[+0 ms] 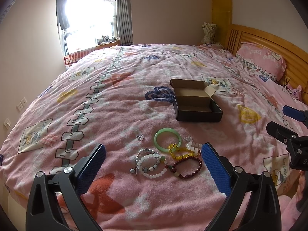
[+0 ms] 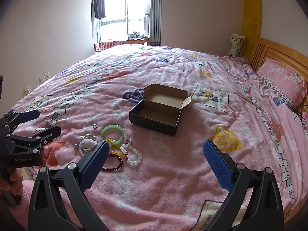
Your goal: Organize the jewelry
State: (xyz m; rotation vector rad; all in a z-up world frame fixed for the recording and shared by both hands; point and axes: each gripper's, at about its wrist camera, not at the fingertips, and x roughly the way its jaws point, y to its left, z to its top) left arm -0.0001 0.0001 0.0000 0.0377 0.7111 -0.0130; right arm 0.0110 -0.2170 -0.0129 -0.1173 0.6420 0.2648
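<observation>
Pink blanket [image 1: 134, 100] covers the bed, and on it sits my landmark, the open black box [image 1: 197, 106], empty inside. Just in front of the box lie the green bangle [image 1: 167, 139] and 4 bead bracelets [image 1: 167, 160] in a loose cluster. My left gripper [image 1: 154, 165] hovers over them, fingers wide apart; my right gripper [image 2: 155, 161] is spread too, holding nothing.

A pink cartoon-printed bedspread [image 2: 173, 173] covers a bed with an orange wooden headboard [image 2: 279, 53], a matching pink pillow [image 2: 283, 77] against it, and a bright curtained window [image 2: 123, 23] beyond.
</observation>
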